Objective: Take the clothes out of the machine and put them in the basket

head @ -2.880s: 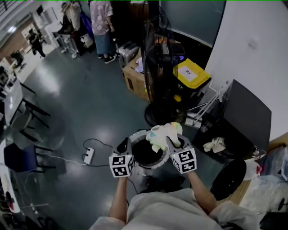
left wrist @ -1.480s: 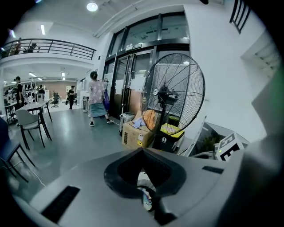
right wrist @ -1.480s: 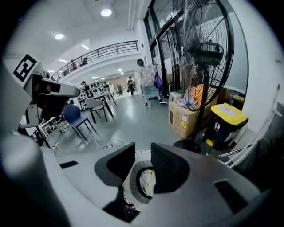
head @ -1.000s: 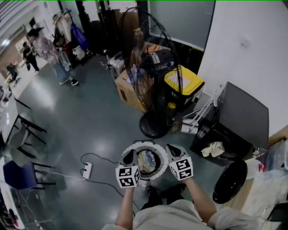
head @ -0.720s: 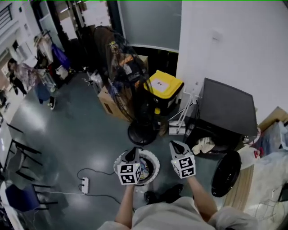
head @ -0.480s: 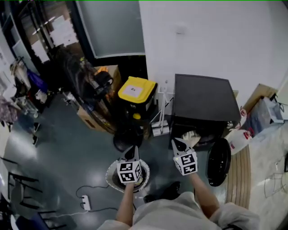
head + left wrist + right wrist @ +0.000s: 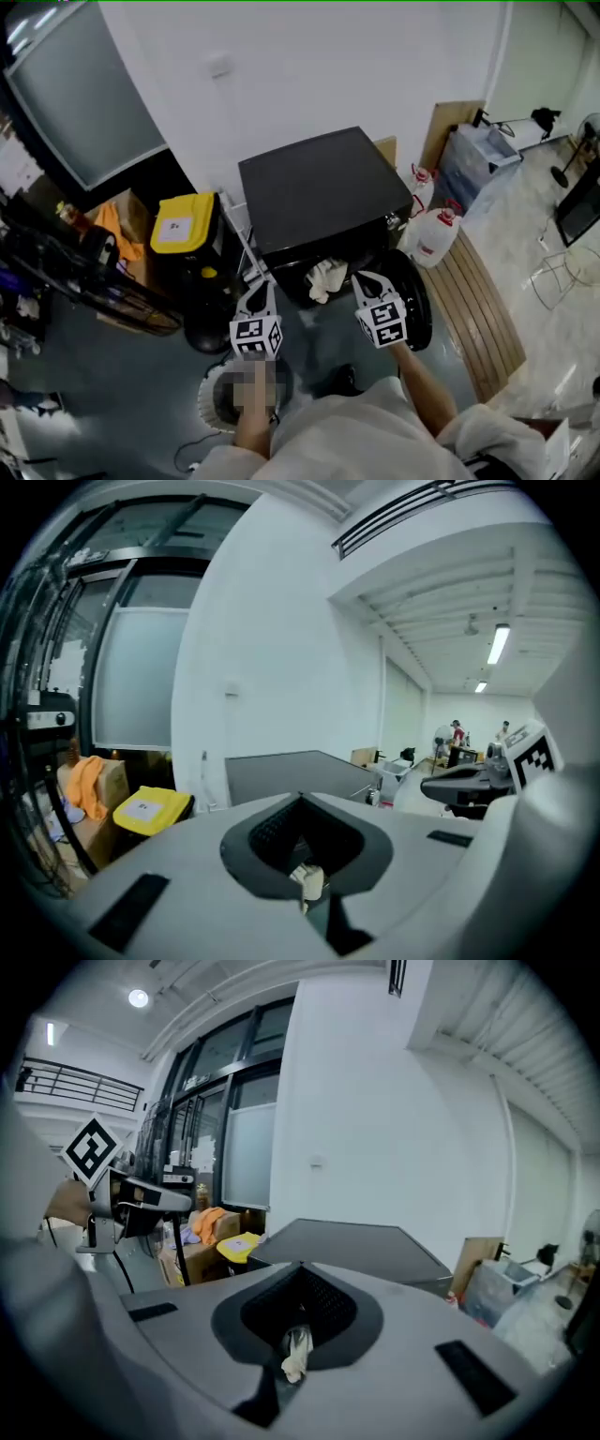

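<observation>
A pale crumpled cloth (image 7: 326, 278) hangs out of the front opening of the black box-shaped washing machine (image 7: 319, 187). The machine's round dark door (image 7: 418, 302) is swung open to the right. The left gripper (image 7: 262, 289) and the right gripper (image 7: 362, 279) are held side by side before that opening, one on each side of the cloth. Each has its jaws pressed together on nothing — only a sliver of cloth shows through the slit ahead. The white slotted round basket (image 7: 211, 405) sits on the floor below the left gripper. A yellow-lidded black bin (image 7: 183, 225) stands left of the machine, and a white plastic jug with a red cap (image 7: 433, 236) stands to its right.
</observation>
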Available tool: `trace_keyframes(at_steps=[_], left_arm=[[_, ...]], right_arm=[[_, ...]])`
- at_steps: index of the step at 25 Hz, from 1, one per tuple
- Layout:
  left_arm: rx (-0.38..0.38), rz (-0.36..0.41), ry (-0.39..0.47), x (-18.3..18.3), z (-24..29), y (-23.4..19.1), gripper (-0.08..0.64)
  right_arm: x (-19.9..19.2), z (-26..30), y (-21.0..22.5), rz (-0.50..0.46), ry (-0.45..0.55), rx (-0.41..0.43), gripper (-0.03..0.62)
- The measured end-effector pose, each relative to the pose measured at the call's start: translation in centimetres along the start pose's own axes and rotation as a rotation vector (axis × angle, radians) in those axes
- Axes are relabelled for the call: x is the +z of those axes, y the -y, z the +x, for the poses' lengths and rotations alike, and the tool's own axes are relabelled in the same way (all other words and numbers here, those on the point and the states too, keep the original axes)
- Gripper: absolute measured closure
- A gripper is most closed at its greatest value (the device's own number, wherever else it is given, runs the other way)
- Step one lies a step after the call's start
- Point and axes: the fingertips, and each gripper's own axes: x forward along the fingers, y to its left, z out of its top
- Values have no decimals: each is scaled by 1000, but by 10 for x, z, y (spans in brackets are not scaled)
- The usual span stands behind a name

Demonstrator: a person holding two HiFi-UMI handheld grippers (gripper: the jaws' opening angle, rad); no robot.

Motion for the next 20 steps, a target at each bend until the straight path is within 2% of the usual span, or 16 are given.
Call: trace_keyframes(at_steps=[4, 8, 14, 20], left_arm=[[-82, 16, -18, 3, 45, 39, 541], [-115, 26, -40, -3, 70, 66, 541], [-95, 25, -90, -21, 84, 66, 541], [-68, 42, -149, -60, 89, 47, 541]], right_arm=[[-12, -12, 40, 37, -29, -60, 571], [-30, -9, 59, 43, -51, -62, 571], [-49, 17, 62, 76, -88, -23, 571], [-81, 47, 44, 99, -134, 15, 571]])
